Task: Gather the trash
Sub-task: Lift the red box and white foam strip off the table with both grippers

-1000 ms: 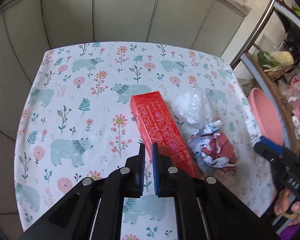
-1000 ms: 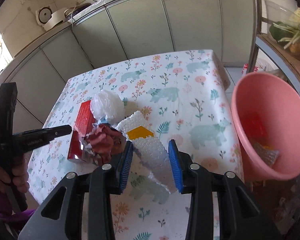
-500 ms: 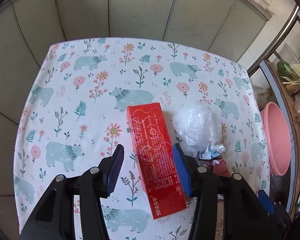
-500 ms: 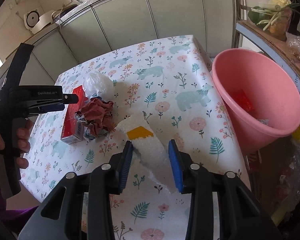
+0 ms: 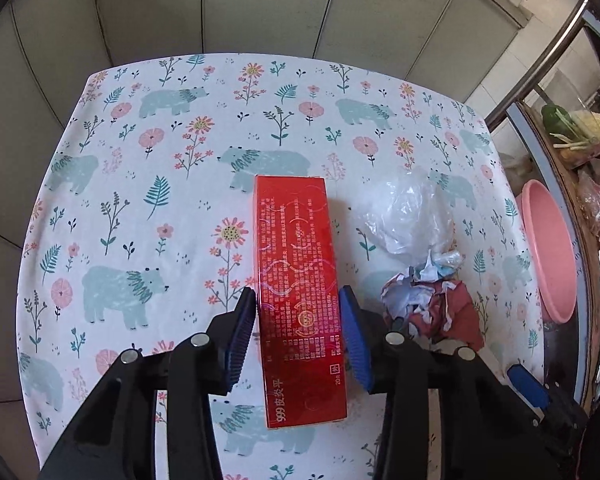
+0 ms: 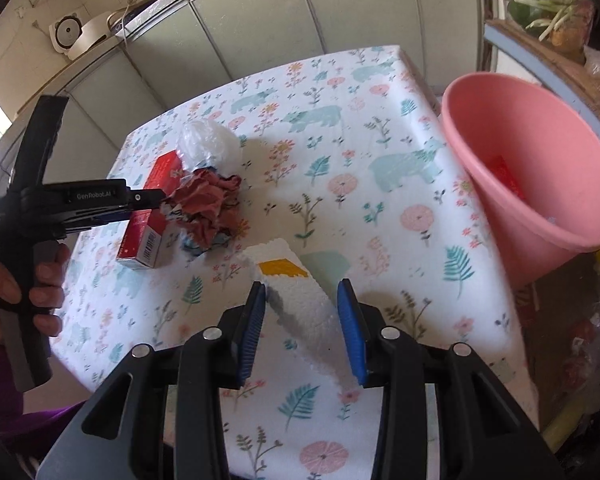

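A red carton (image 5: 296, 240) lies lengthwise on the bear-print tablecloth (image 5: 140, 208). My left gripper (image 5: 298, 300) straddles its near half; the jaws are closing and both blue pads meet its long sides. From the right wrist view the left gripper (image 6: 152, 196) reaches over the carton (image 6: 148, 236). My right gripper (image 6: 302, 296) is shut on a white foam piece (image 6: 300, 312) with a yellow label, held over the table's near edge. A crumpled red-and-white paper ball (image 5: 432, 304) and a clear plastic bag (image 5: 408, 216) lie just right of the carton.
A pink bin (image 6: 512, 240) stands off the table's right side with some red scrap inside. A shelf with vegetables (image 6: 552, 20) is behind it. Grey cabinet doors (image 5: 260, 12) back the table. A person's hand (image 6: 40, 292) grips the left gripper's handle.
The left jaws went from shut beside the carton to wide, came down around it, and have narrowed onto its sides. The right gripper kept the foam and shifted slightly nearer the bin.
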Demonstrator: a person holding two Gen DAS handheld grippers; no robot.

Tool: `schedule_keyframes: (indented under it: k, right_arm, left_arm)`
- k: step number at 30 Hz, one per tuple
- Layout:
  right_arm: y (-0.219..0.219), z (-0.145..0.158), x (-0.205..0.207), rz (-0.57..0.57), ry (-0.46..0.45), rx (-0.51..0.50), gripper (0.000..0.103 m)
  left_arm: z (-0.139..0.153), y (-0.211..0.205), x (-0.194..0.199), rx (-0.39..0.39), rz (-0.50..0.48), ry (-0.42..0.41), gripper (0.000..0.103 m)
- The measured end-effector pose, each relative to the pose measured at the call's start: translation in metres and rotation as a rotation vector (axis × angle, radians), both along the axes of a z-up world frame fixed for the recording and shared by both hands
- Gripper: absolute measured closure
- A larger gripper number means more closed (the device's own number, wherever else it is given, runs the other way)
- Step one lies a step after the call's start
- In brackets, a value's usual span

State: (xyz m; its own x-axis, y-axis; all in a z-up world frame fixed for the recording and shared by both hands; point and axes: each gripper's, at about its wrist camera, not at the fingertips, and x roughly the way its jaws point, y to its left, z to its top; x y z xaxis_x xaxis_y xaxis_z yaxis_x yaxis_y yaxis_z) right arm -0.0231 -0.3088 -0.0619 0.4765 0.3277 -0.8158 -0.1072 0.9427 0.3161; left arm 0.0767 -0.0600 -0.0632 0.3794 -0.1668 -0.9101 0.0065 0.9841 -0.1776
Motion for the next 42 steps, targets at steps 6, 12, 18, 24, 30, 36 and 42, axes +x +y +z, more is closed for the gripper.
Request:
schedule_keyframes:
  k: [6,12,18,24,30,36,42]
  right_arm:
    - [0.002,0.000,-0.011,0.047,0.022,0.019,0.065]
    - [0.004,0.004,-0.015,0.102,0.054,-0.011,0.065]
    - [0.017,-0.001,-0.022,0.148,0.055,-0.069,0.057]
    - [0.029,0.003,-0.032,0.205,0.026,-0.084,0.056]
    - [0.008,0.025,-0.037,0.156,-0.042,-0.022,0.056]
    - [-0.008,0.038,-0.039,0.153,-0.065,-0.025,0.056]
    - [0.013,0.027,-0.040,0.258,-0.058,-0.111,0.056]
  left_arm:
    - [0.001,0.022,-0.020,-0.009,-0.053,-0.014,0.062]
    - [-0.002,0.036,-0.028,-0.008,-0.090,0.011,0.058]
    - [-0.006,0.033,-0.028,0.024,-0.116,0.013,0.058]
    - [-0.007,0.031,-0.031,0.046,-0.127,0.007,0.058]
    - [-0.005,0.035,-0.041,0.035,-0.121,0.010,0.058]
    - [-0.006,0.039,-0.047,0.037,-0.126,0.003,0.058]
    - [-0.005,0.041,-0.049,0.045,-0.133,0.000,0.058]
